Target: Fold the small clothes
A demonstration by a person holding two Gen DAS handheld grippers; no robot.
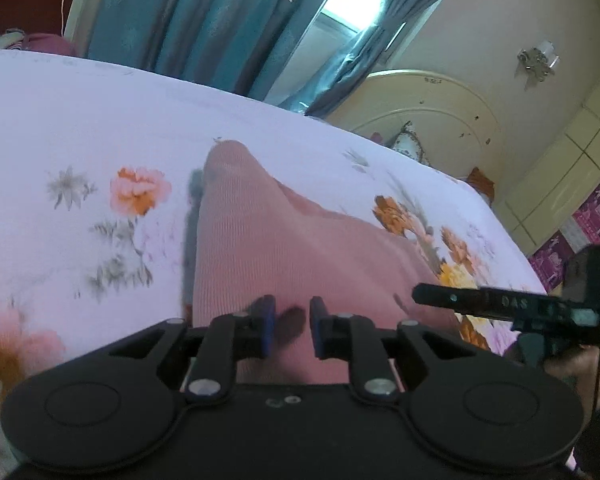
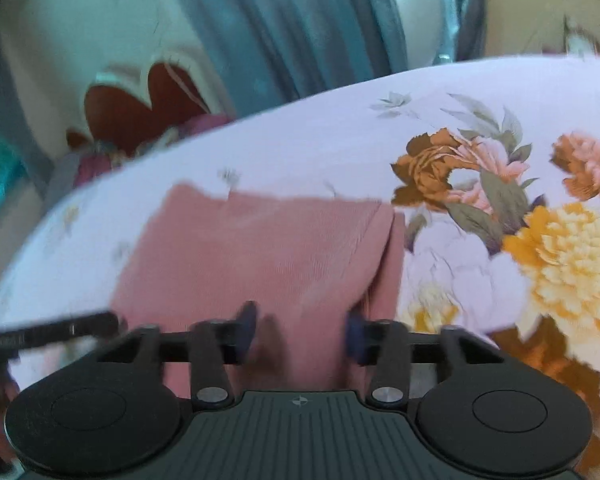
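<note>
A pink ribbed garment (image 1: 256,256) lies spread on a lilac floral bedsheet (image 1: 80,120), directly ahead of both handheld grippers. In the left wrist view the cloth narrows toward a rounded far end and shows fine lengthwise ribbing; in the right wrist view it (image 2: 252,256) reads as a broad, roughly rectangular panel with a fold or seam running down its right side, and its far edge is fairly straight. The left gripper (image 1: 292,322) hangs low over the near part of the garment, its blue-padded fingers set a small gap apart with nothing between them. The right gripper (image 2: 302,330) sits over the near edge of the cloth, fingers spread wider, also holding nothing. Teal curtains (image 1: 204,20) hang behind the bed. Both views are blurred.
</note>
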